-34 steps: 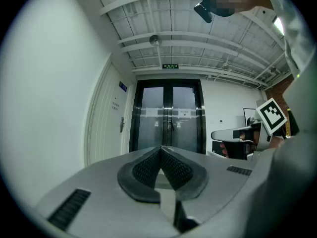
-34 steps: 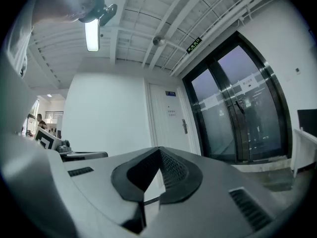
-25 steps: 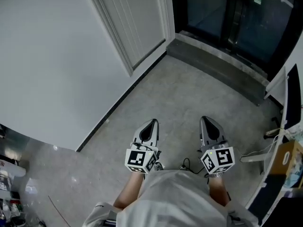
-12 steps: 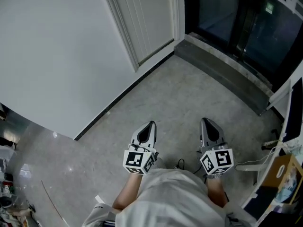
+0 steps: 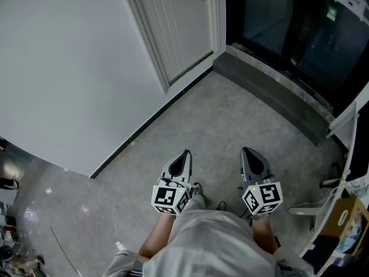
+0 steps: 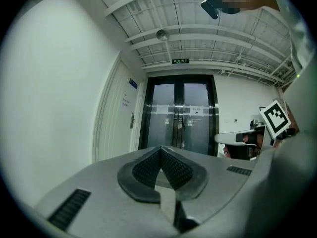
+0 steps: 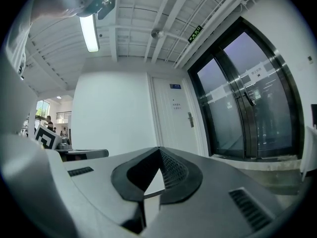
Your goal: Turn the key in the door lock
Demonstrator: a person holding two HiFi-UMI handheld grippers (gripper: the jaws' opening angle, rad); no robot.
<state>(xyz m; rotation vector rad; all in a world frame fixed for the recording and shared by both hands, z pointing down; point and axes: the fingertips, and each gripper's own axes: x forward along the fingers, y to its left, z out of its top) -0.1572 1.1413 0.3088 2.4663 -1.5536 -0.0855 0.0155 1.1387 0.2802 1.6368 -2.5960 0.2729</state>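
Head view looks steeply down, white door (image 5: 179, 22) at 12 o'clock; both gripper views face it level (from afar).

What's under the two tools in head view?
Grey concrete floor, with a shoe tip and a thin black cable between the left tool and right tool. The person's pale shirt covers the floor nearer the body.

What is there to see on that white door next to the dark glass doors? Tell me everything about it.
The white door stands shut in a white frame, set in the white wall just left of the glass doors. Its face looks painted, with long vertical grooves. A small dark handle sits near its right edge; any key is too small to make out. A blue sign and a paper notice are on its upper part. Nothing touches it.
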